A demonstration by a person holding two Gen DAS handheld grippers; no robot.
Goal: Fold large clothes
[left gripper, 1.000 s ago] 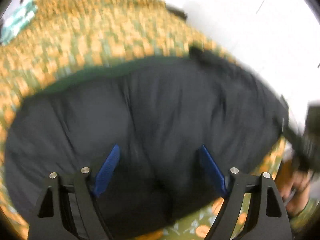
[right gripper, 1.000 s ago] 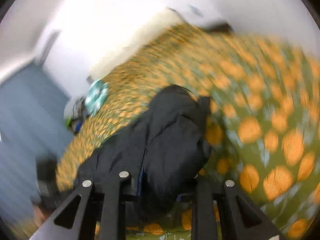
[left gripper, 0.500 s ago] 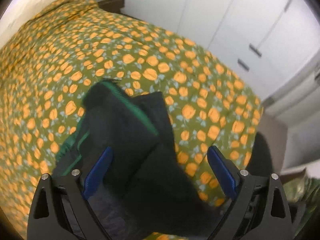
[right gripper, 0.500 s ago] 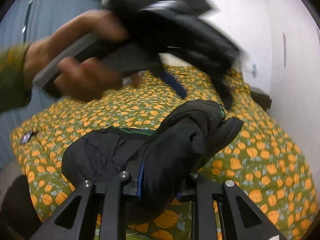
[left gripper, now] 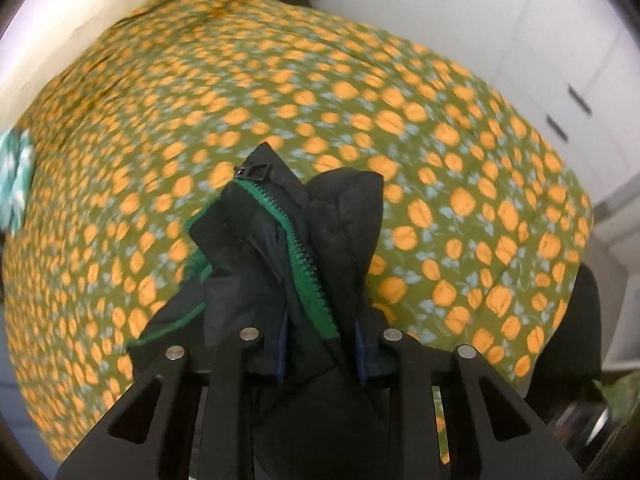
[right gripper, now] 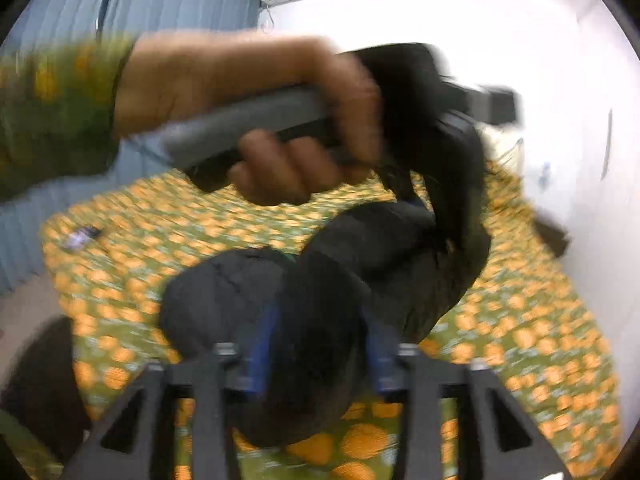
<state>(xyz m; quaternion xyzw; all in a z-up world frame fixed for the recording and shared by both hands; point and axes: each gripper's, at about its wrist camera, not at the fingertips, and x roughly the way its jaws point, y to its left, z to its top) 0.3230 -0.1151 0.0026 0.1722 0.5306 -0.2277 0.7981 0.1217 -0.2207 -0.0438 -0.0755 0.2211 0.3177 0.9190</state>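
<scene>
Fold barely started. My left tool (left gripper: 320, 354) has just closed and now pinches the black jacket (left gripper: 296, 248) by its green zipper (left gripper: 304, 264) edge, lifted above the bed (left gripper: 400, 128). My right tool (right gripper: 316, 350) has just been opening; bunched fabric sits between its pads, grip unclear. All folds remain.

Matt padded cloth jacket (left gripper: 256, 248) (plastic zip (left gripper: 304, 264))

The jacket (left gripper: 292, 256) hangs above the bedspread (left gripper: 400, 92), its zipper edge (left gripper: 304, 264) rising between the fingers of the left gripper (left gripper: 320, 356). In the right wrist view the jacket's bulk sits between the right gripper's (right gripper: 316, 352) fingers, with the person's hand (right gripper: 280, 120) above and behind it.
</scene>
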